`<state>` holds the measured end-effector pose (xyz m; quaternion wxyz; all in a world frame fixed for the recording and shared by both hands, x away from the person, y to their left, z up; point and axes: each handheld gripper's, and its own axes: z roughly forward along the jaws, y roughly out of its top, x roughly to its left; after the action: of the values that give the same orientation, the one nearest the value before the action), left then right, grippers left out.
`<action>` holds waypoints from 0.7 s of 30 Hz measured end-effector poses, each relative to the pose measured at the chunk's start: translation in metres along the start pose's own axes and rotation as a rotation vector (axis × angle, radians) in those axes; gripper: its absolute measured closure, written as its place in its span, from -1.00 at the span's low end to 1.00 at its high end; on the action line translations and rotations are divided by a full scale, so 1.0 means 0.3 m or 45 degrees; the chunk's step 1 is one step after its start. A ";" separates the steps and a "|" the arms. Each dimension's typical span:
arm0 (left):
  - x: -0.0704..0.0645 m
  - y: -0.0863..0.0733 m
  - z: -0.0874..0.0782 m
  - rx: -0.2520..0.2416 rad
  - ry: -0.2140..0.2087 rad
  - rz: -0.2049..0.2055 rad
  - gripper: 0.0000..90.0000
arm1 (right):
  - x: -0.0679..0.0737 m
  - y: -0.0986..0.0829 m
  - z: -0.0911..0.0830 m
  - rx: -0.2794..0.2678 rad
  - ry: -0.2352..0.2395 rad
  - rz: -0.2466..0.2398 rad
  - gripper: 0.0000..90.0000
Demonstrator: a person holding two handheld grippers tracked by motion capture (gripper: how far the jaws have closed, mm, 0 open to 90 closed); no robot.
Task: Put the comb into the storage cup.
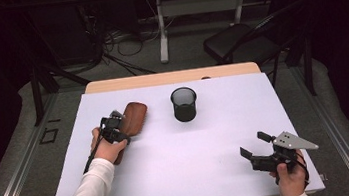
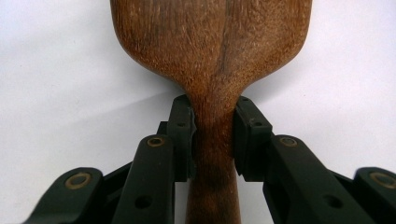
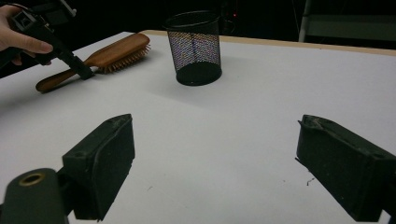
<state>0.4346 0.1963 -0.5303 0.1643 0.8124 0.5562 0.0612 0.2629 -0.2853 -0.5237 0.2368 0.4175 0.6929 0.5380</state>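
In the left gripper view the left gripper (image 2: 214, 133) has its two black jaws closed onto the narrow neck of a wooden hairbrush (image 2: 212, 51), just below where the handle flares into the broad head; the pads press the wood on both sides with no gap to be seen. In the high view that same gripper (image 1: 115, 128) sits left of centre, and the brush (image 1: 134, 117) lies on the white table (image 1: 194, 156) slanting toward the upper right, bristles down as the right gripper view shows them at its upper left (image 3: 119, 53). The brush looks like solid hardwood: stiff, moderately light, with a smooth finish that could slip if gripped on the rounded head. The neck is a sound place to hold, narrow enough for the jaws and close to the heavier head, so it should not swing much when lifted; the bristles are the only soft part and are best kept clear of the pads. Beyond it, at upper centre of the high view, a black mesh cup (image 1: 184, 104) stands upright, apart from the brush. The right gripper (image 1: 262, 148) rests at the lower right, jaws spread wide and holding nothing.
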 end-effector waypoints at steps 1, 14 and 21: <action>-0.001 0.000 0.000 -0.001 0.003 -0.003 0.59 | 0.000 0.000 0.000 0.000 0.000 0.003 -0.75; -0.007 0.002 0.000 0.008 0.036 0.022 0.61 | 0.000 0.000 0.000 0.000 0.001 0.002 -0.75; -0.005 0.002 -0.001 0.006 0.028 0.024 0.62 | -0.001 0.000 0.000 0.002 -0.002 0.000 -0.75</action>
<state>0.4346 0.1949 -0.5298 0.1556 0.8173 0.5504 0.0702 0.2630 -0.2854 -0.5239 0.2369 0.4180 0.6932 0.5372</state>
